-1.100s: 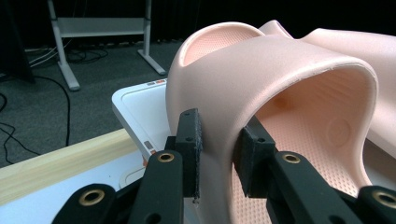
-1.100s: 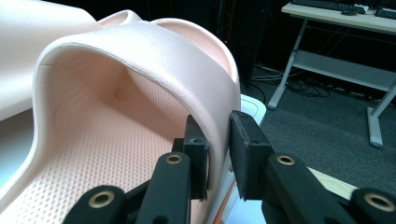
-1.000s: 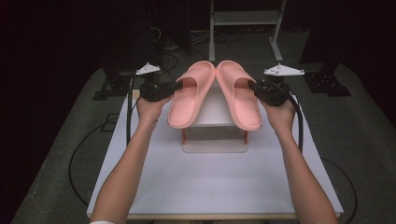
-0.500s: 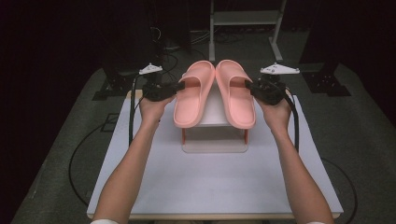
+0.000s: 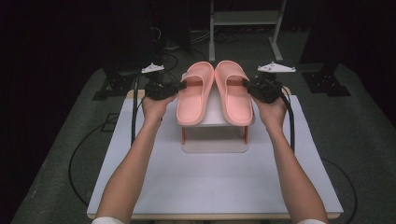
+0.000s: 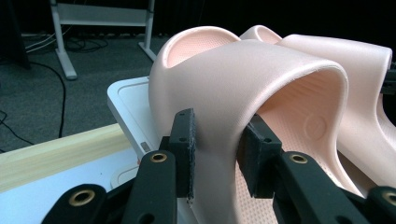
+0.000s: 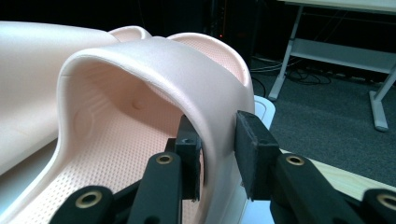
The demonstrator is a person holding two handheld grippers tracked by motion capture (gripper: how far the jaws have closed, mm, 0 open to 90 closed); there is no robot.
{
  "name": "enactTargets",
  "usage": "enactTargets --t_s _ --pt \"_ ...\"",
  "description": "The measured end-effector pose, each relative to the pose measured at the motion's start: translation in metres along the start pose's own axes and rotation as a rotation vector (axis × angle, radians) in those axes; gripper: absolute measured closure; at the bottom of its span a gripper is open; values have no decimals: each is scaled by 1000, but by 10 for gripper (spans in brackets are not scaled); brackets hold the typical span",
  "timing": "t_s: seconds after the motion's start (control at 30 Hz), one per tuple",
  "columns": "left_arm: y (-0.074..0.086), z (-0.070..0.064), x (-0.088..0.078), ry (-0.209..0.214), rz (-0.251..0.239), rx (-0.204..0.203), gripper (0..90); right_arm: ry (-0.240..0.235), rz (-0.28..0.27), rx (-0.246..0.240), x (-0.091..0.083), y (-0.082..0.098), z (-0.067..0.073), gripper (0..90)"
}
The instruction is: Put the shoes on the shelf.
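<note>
I am working two handheld grippers at a white stand in the middle of the table, where two pink slippers are resting side by side, toes pointing away from me. The left slipper and the right slipper are lying on the stand's top, their heels hanging slightly over its near edge. My left gripper is straddling the outer side of the left slipper's strap, and my right gripper is doing the same on the right slipper. Both sets of jaws have just been opening: on the left a slim gap is showing at one pad, and on the right a gap is showing at the outer pad, so I judge both slippers placed and the grips coming off. What is remaining, I reckon, is drawing both grippers clear of the stand. Count: two slippers, one stand, two grippers.
</note>
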State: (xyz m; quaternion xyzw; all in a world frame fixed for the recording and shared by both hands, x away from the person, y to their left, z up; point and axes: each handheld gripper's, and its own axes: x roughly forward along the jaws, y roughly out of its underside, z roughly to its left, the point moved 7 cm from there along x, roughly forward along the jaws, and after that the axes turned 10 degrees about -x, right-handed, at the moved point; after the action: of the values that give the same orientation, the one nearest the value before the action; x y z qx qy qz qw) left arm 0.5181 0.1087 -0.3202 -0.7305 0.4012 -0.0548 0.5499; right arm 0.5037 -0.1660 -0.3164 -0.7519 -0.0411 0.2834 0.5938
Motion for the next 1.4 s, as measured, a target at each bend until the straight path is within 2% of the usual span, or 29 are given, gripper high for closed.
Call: enactTargets --t_s 0.2,0.7,1.4 --pt "1 2 3 -2 1 -12 684 4 3 7 5 -2 2 701" --pt "3 0 13 1 21 -11 674 17 16 19 15 -1 5 675" --pt "3 -2 17 20 18 -10 656 0 19 37 21 0 10 648"
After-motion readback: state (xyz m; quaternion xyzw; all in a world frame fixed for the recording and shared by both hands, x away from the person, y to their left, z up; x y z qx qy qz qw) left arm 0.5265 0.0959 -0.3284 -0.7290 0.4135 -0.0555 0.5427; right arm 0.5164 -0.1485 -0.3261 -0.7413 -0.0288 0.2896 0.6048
